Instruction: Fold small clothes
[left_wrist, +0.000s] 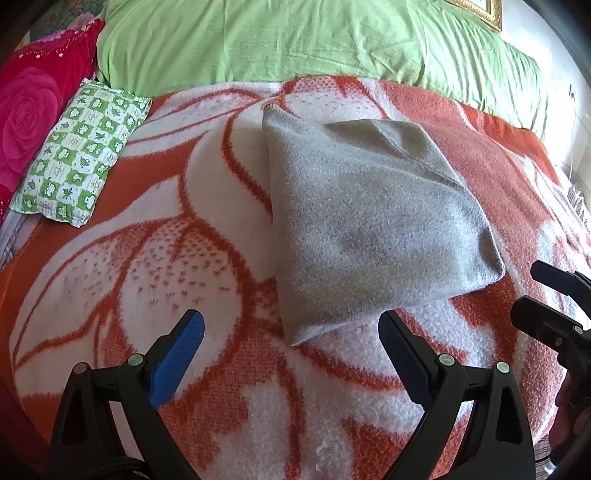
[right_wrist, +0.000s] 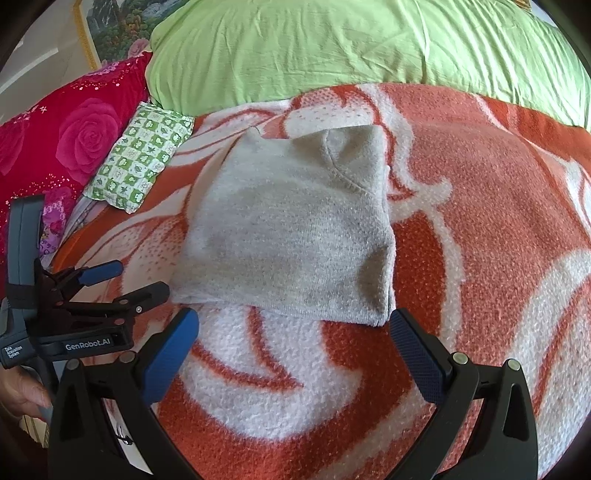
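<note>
I am looking along the left hand-held gripper (left_wrist: 291, 330), and its blue-padded fingers (left_wrist: 177, 356) are standing spread with nothing between them. Far off to its left a red rose-print pillow (left_wrist: 27, 110) is leaning, with a small green-and-white checked pillow (left_wrist: 79, 153) lying just beside it. Straight ahead of this hand-held gripper, the folded grey garment (left_wrist: 373, 221) is lying flat on the orange-and-white blanket (left_wrist: 155, 258) that is covering the bed, its near corner reaching toward the gap between the fingers without touching either. Behind the blanket a green sheet (left_wrist: 277, 37) is spreading across the back. At the right edge of this view the right hand-held gripper (left_wrist: 532, 291) is showing as two parted black fingers.

The right wrist view is giving me that right hand-held gripper (right_wrist: 293, 330) from behind: jaws spread, empty, the grey garment's (right_wrist: 291, 229) near hem lying just ahead of its tips. Only this view is showing the left unit's body, and a framed landscape picture (right_wrist: 118, 29) beyond the rose pillow (right_wrist: 70, 136). Only the left view is catching a gilt frame corner (left_wrist: 480, 11) at top right.
</note>
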